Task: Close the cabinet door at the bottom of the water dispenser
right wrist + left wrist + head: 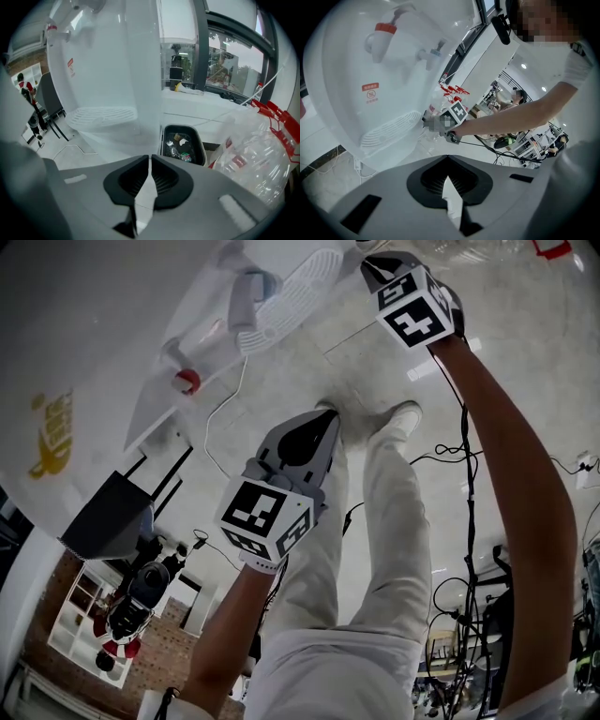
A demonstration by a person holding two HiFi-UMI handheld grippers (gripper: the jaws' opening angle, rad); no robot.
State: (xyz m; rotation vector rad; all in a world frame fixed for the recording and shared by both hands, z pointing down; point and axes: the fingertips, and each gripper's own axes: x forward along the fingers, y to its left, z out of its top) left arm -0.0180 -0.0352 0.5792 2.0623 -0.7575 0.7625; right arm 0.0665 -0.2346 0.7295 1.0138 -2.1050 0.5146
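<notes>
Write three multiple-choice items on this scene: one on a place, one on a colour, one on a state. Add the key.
1. In the right gripper view, the dark bin stands:
A. on the floor, right of the water dispenser
B. on top of the dispenser
C. left of the dispenser

2. The dispenser's two taps are:
A. both red
B. one red, one blue
C. green and yellow

3. The left gripper has its fingers:
A. wide apart
B. closed on a cable
C. together, with nothing between them

Key:
1. A: the bin sits low beside the dispenser's right edge.
2. B: a red cap and a blue one show in the left gripper view.
3. C: the fingers meet at the tips, and nothing is between them.
</notes>
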